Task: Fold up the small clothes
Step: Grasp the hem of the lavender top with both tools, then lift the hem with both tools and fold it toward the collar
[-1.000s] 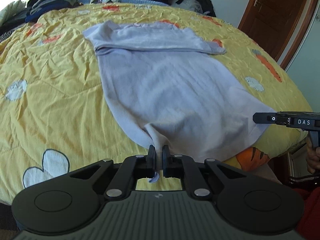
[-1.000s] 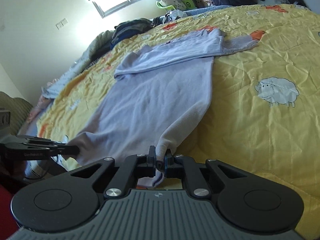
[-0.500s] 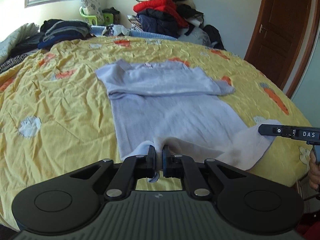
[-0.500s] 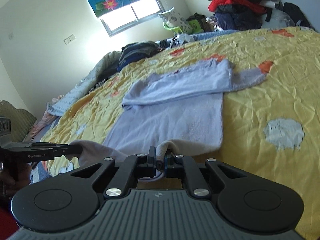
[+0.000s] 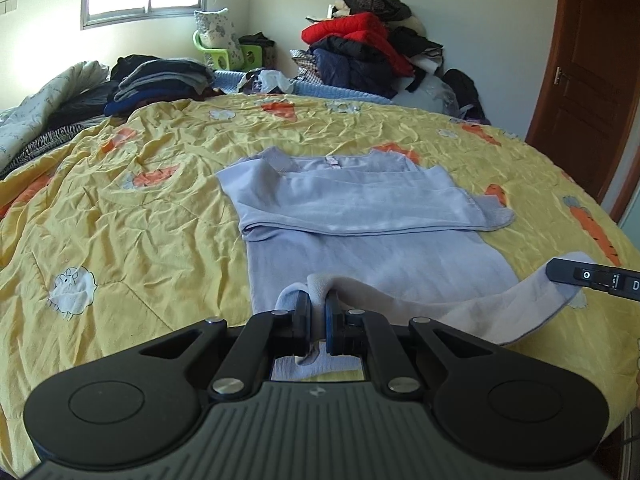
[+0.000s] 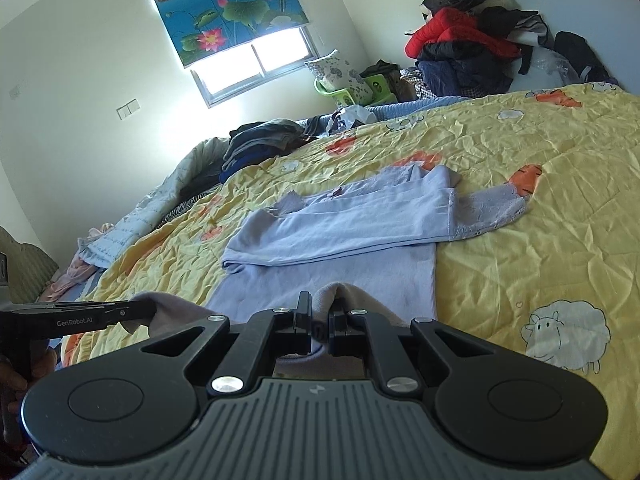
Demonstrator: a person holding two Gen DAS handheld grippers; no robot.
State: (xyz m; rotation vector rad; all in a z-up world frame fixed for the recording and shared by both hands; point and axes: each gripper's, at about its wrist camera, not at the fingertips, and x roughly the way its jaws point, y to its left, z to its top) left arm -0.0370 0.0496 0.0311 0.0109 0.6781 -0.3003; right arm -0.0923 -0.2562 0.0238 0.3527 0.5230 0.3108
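1. Two grippers, both clamped on the near hem of the lilac top (image 5: pixel 360 248). Left gripper (image 5: pixel 318 316): jaws pinched together on a bunched corner of hem, cloth poking out above and below the pads. Right gripper (image 6: pixel 320 318): same state, hem corner humped up between its jaws.
2. Hem is lifted off the yellow quilt (image 5: pixel 120 240) and sags in a strip between the two grips; pale inner face of the fabric shows along that strip.
3. Key relation: the rest of the top lies straight ahead of both grippers, away from the person. Its long axis runs hem-to-collar, in line with where the jaws point. Collar end (image 5: pixel 332 160) is farthest.
4. Sleeves already lie folded across the chest, forming a band crosswise to that axis; one cuff (image 6: pixel 492 212) sticks out past the right side seam.
5. Both grips sit level with each other, one per hem corner; neither is clearly nearer the collar.
6. Judgement: next move is carrying the hem forward toward the sleeve band, keeping both corners even so the fold lands square.
7. Containers: green basket (image 5: pixel 224 56) by the far wall holds a patterned pillow (image 5: pixel 216 28); nothing else legible. Loose clothes pile (image 5: pixel 360 48) heaped beside it.
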